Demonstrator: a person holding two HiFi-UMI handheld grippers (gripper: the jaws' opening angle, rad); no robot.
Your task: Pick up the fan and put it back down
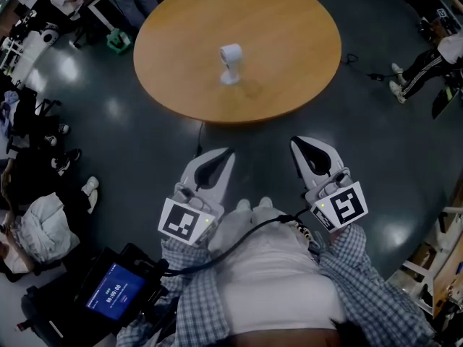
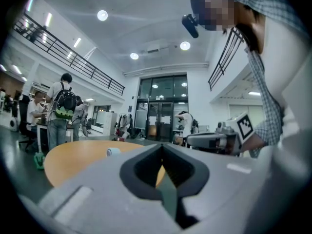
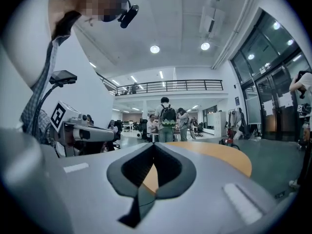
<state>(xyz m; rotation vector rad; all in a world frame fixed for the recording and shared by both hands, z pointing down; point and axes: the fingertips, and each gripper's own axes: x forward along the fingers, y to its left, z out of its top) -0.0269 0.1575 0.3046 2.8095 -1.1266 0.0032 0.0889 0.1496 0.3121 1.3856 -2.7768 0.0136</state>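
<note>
A small white fan stands upright near the middle of the round wooden table. In the left gripper view the fan shows as a small white shape on the table top, left of the jaws. My left gripper and right gripper hang side by side close to my body, over the dark floor and short of the table's near edge. Both are shut with nothing between the jaws. The left gripper and right gripper point level towards the table. In the right gripper view the fan is not visible.
A green object sits on the floor by the table's far left. A person's legs reach in at the right, and people stand beyond the table. A device with a lit screen hangs at my lower left. Bags and shoes line the left edge.
</note>
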